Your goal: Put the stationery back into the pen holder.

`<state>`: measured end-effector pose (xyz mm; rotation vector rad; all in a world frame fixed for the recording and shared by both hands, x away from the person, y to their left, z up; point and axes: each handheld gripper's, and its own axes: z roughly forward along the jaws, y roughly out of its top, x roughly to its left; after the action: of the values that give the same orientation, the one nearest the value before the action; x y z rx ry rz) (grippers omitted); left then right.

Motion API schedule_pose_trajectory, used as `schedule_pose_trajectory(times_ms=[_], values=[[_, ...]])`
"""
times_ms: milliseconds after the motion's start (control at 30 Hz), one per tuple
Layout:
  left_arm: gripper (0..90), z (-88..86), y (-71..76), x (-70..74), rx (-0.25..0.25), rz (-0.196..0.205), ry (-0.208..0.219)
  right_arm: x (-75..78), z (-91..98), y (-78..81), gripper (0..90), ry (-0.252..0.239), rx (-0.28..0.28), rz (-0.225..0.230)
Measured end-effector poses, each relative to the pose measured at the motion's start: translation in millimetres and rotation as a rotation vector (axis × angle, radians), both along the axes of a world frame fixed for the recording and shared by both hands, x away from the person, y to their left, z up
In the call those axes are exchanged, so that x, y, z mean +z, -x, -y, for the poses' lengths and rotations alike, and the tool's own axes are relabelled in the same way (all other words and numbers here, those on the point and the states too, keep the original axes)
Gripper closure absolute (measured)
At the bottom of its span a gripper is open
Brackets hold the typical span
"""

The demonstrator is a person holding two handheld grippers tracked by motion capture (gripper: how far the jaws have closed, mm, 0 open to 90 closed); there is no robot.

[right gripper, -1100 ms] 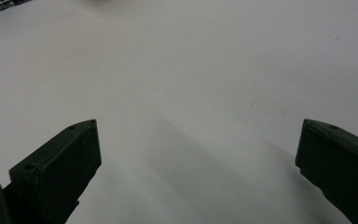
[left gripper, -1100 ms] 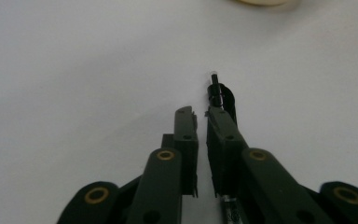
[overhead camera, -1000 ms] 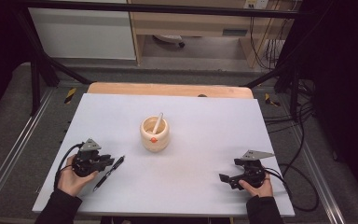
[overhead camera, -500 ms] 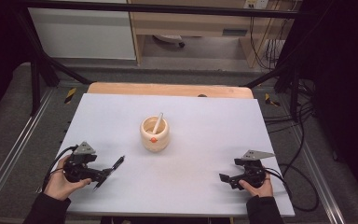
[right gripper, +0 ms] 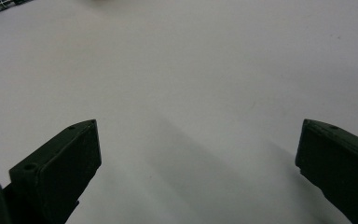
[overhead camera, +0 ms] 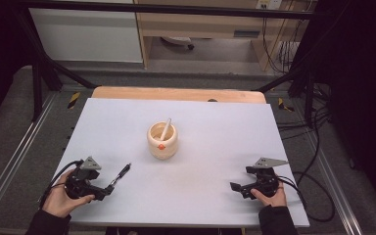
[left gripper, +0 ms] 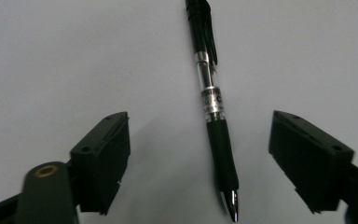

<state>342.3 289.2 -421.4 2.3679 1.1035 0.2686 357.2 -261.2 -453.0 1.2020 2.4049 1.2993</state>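
A black pen [overhead camera: 120, 175] with a clear middle lies flat on the white table [overhead camera: 200, 117], its metal tip toward my left gripper [overhead camera: 105, 190]. In the left gripper view the pen [left gripper: 213, 107] runs up between the two jaws, and neither pad touches it. That left gripper [left gripper: 196, 123] is open; its jaws let go wide and have just eased in a little. My right gripper [overhead camera: 236, 188] rests at the near right of the table. Its jaws stand open over bare table in the right gripper view [right gripper: 198, 126].
A pale wooden cup [overhead camera: 162, 142] with an orange mark on its front stands mid-table and holds a light stick [overhead camera: 165, 128]. A wooden board [overhead camera: 176, 93] runs along the far table edge. Cables [overhead camera: 313, 191] hang off the right side.
The left gripper's jaws opened off the pen. The left hand drew back toward the near left corner, leaving the pen lying where it was. The right hand kept still.
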Motion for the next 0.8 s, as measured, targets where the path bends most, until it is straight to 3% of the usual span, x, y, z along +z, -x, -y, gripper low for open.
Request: schedule_pose_trajectory(times_ms=[267,567,800], values=[[47.1,3.5,3.3,0.6,0.0,-0.035,0.009,0.1,0.1,0.0,0.7,0.0,-0.001,0.0],[62.2,6.2,1.8,-3.0,-0.001,-0.087,-0.036,0.3,0.5,-0.1,0.7,0.001,-0.001,0.003],[71.6,8.2,2.2,-3.2,0.003,-0.089,-0.038,0.2,0.3,-0.2,0.7,0.001,0.0,0.003]])
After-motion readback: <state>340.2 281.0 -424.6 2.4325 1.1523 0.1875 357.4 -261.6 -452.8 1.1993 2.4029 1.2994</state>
